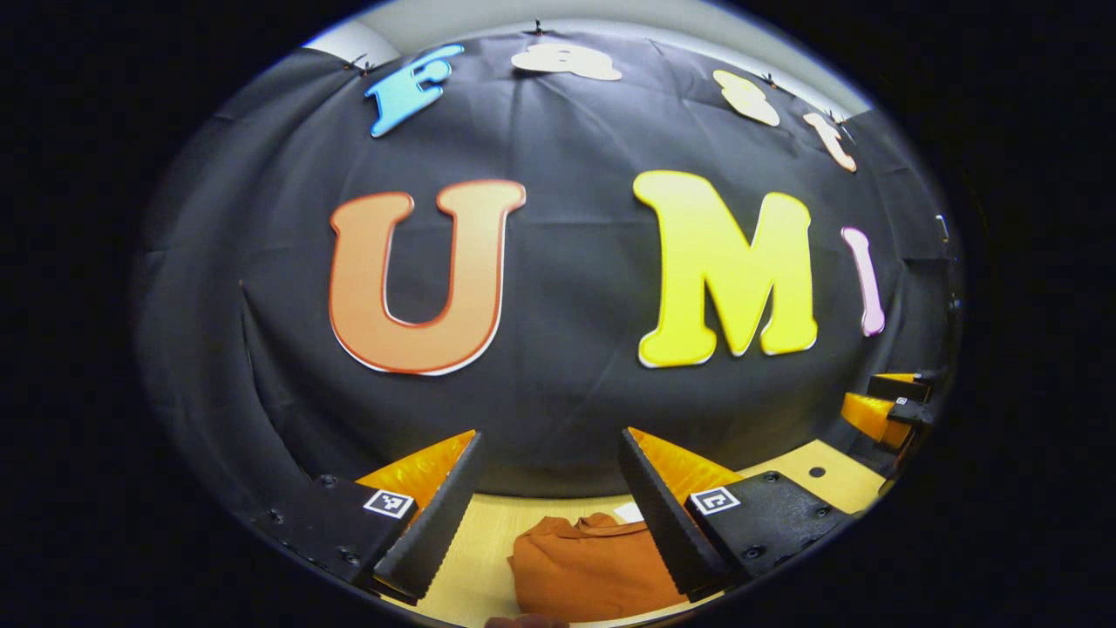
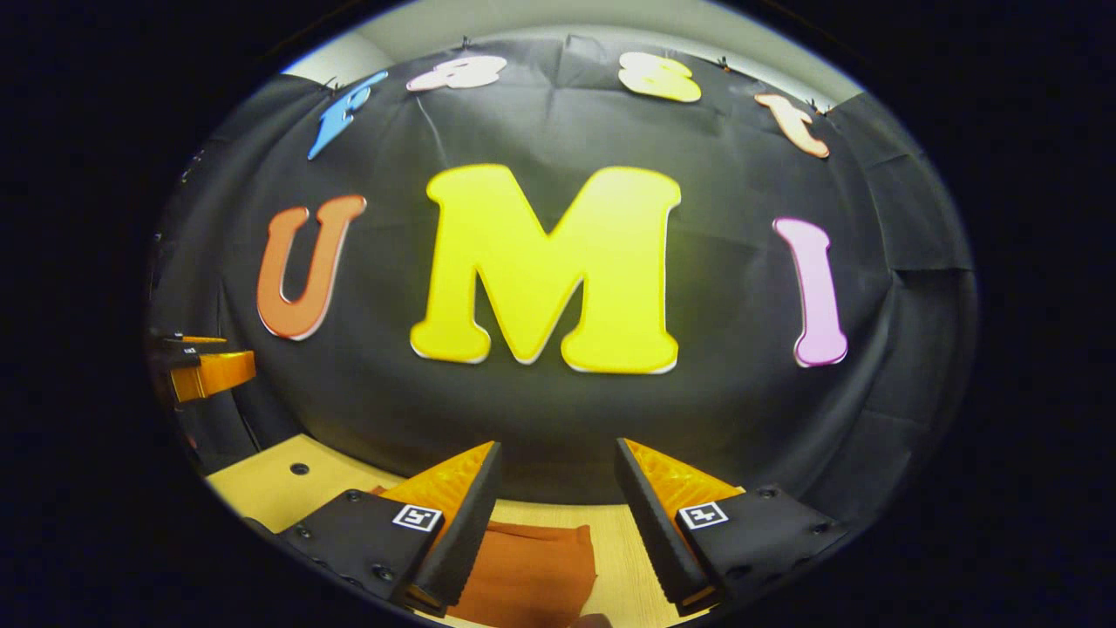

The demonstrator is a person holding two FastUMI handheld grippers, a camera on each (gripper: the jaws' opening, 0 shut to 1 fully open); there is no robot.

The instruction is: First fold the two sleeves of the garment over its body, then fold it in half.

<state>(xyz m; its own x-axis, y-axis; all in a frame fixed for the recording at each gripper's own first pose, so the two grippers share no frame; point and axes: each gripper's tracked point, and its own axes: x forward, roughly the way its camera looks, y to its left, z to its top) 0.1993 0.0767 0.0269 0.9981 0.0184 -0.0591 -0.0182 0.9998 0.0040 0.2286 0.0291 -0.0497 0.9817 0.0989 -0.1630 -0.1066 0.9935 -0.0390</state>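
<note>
Orange garment (image 1: 588, 567) below open left claw (image 1: 549, 453)

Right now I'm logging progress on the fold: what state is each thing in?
Garment: folded into a compact bundle, lying on the table, held by neither gripper.
Left gripper: jaws open, empty, raised above the table.
Right gripper: jaws open, empty, raised above the table.

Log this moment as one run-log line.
left gripper: open, raised, empty | right gripper: open, raised, empty | orange garment: compact bundle on wooden table | contact: none
</note>
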